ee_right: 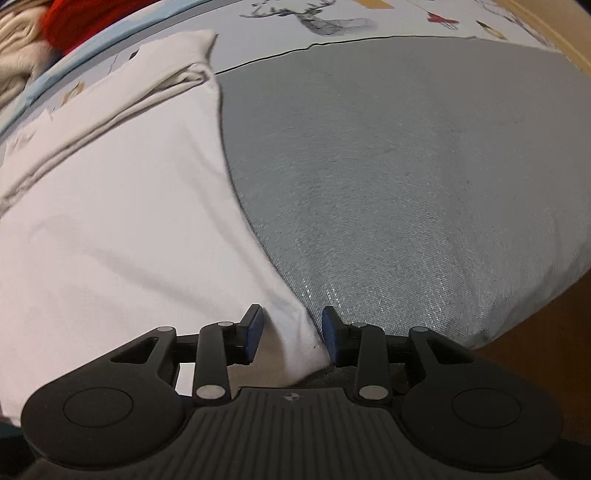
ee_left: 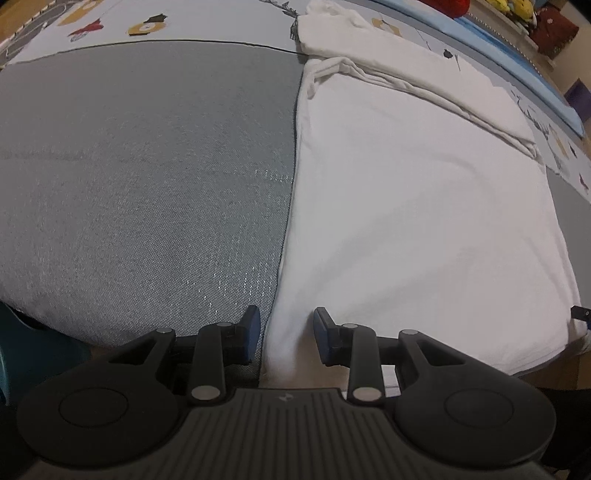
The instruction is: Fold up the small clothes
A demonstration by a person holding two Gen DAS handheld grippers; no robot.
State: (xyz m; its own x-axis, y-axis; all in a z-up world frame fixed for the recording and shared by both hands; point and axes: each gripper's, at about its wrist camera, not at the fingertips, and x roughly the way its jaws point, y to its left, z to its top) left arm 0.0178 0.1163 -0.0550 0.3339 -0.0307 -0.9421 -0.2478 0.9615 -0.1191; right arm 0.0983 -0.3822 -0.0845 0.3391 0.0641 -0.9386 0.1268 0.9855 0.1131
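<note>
Blue pads line the black fingers of both grippers, and both point down at the near edge of the bed. On the left gripper (ee_left: 287, 334) the jaws stand partly apart, with the near left corner of the white shirt (ee_left: 417, 206) bunched up between them; the pads do not seem to press it. On the right gripper (ee_right: 291, 334) the jaws stand partly apart too, and the near right corner of the same white shirt (ee_right: 122, 206) sits between them, touching the right-hand pad; I cannot tell if it is pinched.

The shirt lies flat on a grey cloth (ee_left: 147, 177) that covers the bed, with its far part folded over into a thick band. Past the grey cloth there is a pale sheet (ee_right: 391, 22) with little pictures, one of them a deer (ee_right: 314, 18). Something red (ee_right: 88, 16) sits at the far edge, behind the shirt
</note>
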